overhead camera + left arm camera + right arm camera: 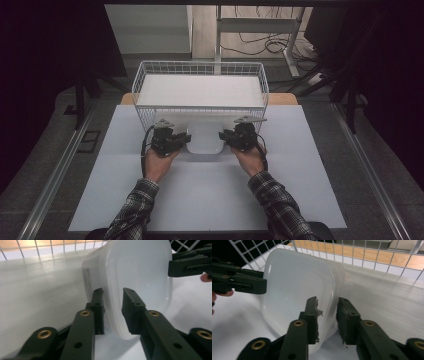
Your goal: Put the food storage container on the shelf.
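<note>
A translucent white plastic tub (204, 138) sits on the white table (210, 195), just before the white wire basket (200, 80). The left gripper (112, 300) and right gripper (327, 308) each straddle a side wall, jaws slack around it without pinching.

white tub (204, 139), white wire basket (145, 75), black hand-held grippers, plaid sleeves (136, 210).

A container (204, 139) sits on the table (210, 195), before the wire basket (200, 70).
</note>
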